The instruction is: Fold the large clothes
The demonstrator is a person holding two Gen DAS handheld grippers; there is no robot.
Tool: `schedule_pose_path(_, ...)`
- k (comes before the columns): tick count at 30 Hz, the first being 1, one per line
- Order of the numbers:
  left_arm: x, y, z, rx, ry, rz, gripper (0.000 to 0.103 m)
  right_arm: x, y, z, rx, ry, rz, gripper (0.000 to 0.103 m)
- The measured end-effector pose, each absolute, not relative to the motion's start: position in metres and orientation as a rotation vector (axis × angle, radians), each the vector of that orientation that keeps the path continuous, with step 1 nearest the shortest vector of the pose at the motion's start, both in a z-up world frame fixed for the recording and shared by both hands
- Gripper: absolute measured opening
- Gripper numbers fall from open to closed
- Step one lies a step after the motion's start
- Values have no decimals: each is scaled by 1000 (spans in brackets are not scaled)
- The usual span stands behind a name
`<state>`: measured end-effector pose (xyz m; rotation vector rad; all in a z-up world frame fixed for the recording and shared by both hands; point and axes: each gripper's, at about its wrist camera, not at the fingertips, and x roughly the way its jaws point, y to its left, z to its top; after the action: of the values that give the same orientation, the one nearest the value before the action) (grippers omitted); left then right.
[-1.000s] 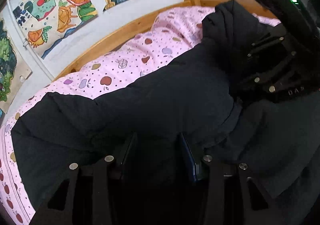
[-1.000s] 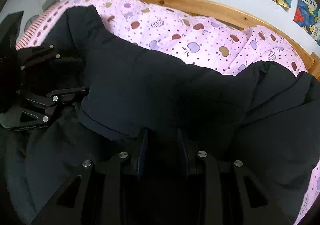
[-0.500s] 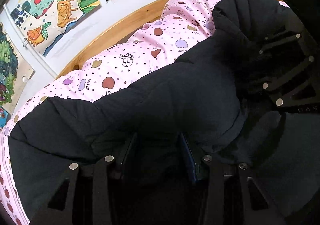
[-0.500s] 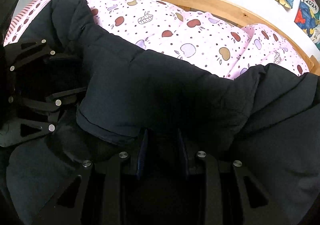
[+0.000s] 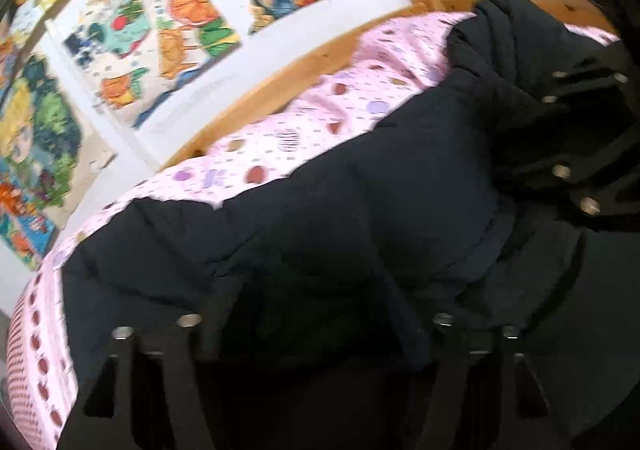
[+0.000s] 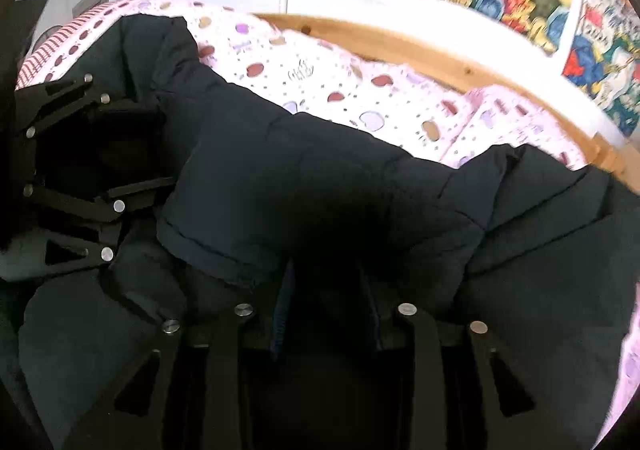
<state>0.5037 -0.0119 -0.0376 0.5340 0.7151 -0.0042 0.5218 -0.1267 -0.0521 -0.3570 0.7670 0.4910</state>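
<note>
A large dark navy padded jacket (image 5: 360, 218) lies on a bed with a pink fruit-print cover (image 5: 312, 122); it also fills the right wrist view (image 6: 340, 202). My left gripper (image 5: 316, 306) is shut on a fold of the jacket, its fingers sunk in the fabric. My right gripper (image 6: 326, 290) is shut on another fold of the jacket. Each gripper shows in the other's view: the right one at the right edge (image 5: 576, 154), the left one at the left edge (image 6: 92, 186). A sleeve with a stitched cuff (image 6: 208, 246) lies folded over the body.
A wooden bed frame (image 6: 440, 58) curves behind the pink cover (image 6: 360, 90). Colourful posters (image 5: 168, 30) hang on the white wall behind it. A red-striped edge of the bedding (image 6: 60, 42) shows at the far left.
Both grippers have lifted and tilted upward with the jacket, so more of the wall and posters shows. The views are blurred from the motion. Both stay shut on the fabric.
</note>
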Motion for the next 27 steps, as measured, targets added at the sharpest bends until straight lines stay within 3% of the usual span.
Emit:
schedule_pose_path(2, 500, -4, -30, 488, 724, 17, 84, 510, -131, -47, -366, 743, 471, 42)
schedule_pose_path(7, 488, 7, -18, 411, 743, 29, 85, 476, -144, -33, -365, 683, 392, 66)
schedule_pose_path(15, 457, 2, -2, 373, 726, -2, 87, 455, -165, -11, -314, 659, 369, 70)
schedule_pose_path(19, 439, 6, 15, 310, 713, -26, 93, 452, -168, 5, -295, 646, 376, 78)
schedule_pose_path(27, 405, 19, 47, 227, 674, -39, 98, 425, -179, 33, -216, 652, 358, 83)
